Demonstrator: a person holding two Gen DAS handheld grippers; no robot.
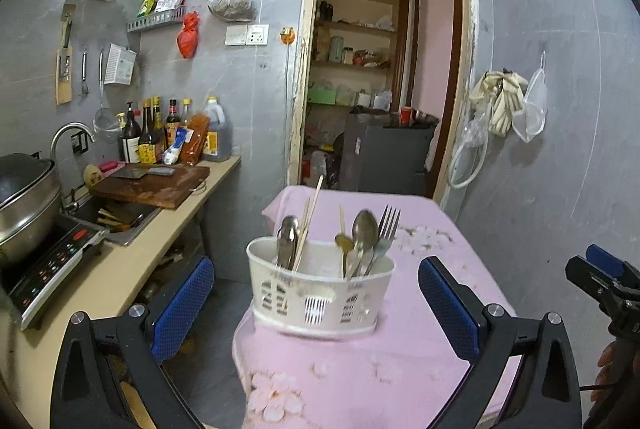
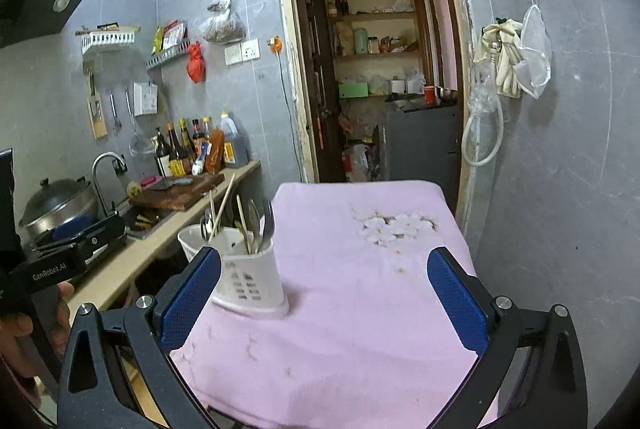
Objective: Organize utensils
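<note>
white caddy (image 1: 320,293) upright on pink cloth (image 1: 420,349) | spoons, fork, seemingly chopsticks inside

The left gripper (image 1: 316,305) is showing as a black plastic fork of two angled arms, each ending in a flat finger faced with a blue, finely dimpled pad (image 1: 182,303); round silver screw heads (image 1: 137,310) are sitting at the arm joints, and triangular cut-outs are opening the outer arms; the right gripper (image 2: 324,303) is showing the same black frame, blue textured pads (image 2: 458,303) and silver screws (image 2: 503,302); the left tool's black body is carrying white lettering "GenRobot.AI" (image 2: 49,272) in the right wrist view; a hand (image 2: 24,329) is wrapping its grip.
</note>
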